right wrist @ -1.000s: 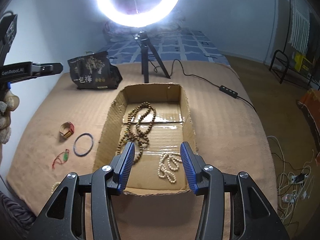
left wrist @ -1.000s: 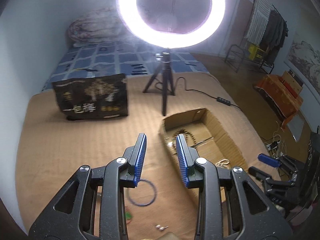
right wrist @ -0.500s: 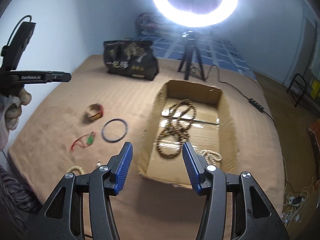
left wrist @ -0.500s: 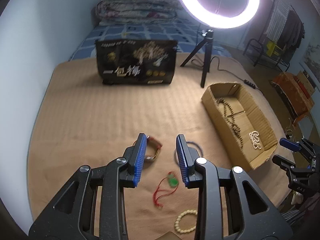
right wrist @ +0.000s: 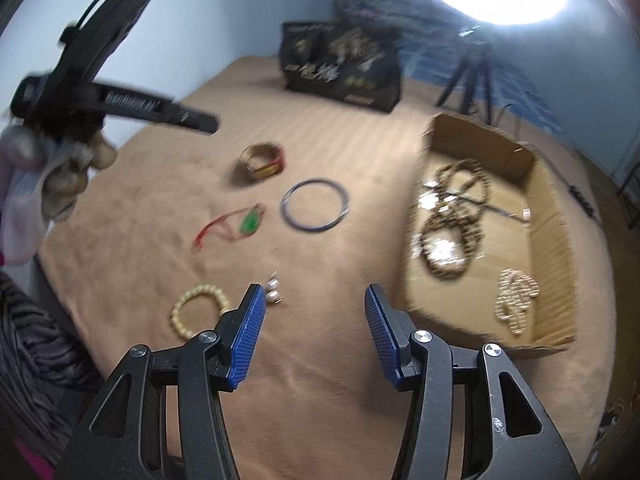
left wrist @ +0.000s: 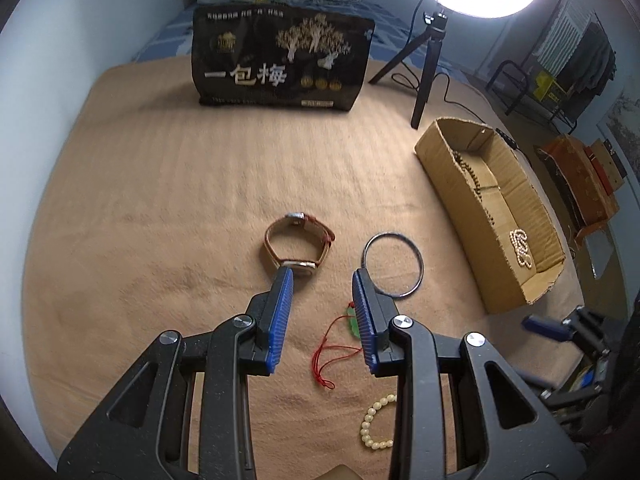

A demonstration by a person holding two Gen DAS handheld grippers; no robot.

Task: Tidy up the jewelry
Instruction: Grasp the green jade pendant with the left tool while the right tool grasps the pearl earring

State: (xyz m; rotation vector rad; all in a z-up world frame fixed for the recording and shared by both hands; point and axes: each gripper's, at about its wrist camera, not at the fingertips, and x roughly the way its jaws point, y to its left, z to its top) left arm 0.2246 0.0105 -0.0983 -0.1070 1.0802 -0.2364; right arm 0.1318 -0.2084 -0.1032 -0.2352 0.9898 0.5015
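The left gripper (left wrist: 322,276) is held above the tan bedcover (left wrist: 160,208) with its blue pads apart and nothing between them. Just beyond the tip of its left pad, a watch with a brown strap (left wrist: 298,242) is seen lying on its side; whether the pad touches the watch case cannot be told. Close past the right pad lies a thin dark bangle (left wrist: 393,266), flat on the cover. Partly hidden behind that same pad is a green pendant on a red cord (left wrist: 326,354), and nearer the camera a cream bead bracelet (left wrist: 374,426) is found.

The right gripper (right wrist: 314,294) is likewise held with its jaws parted and empty, wider than the left. A pair of pearl earrings (right wrist: 273,292) lies just beside its left pad, and the cream bead bracelet (right wrist: 196,312) is near, to the left. The bangle, pendant and watch lie well beyond.

To the right of the loose pieces stands an open cardboard box (right wrist: 560,264), in which a long brown bead necklace (right wrist: 452,216) and a pale bead string (right wrist: 516,300) are laid. A black printed bag (left wrist: 280,62) and a ring light on a tripod (left wrist: 430,68) stand at the far side.
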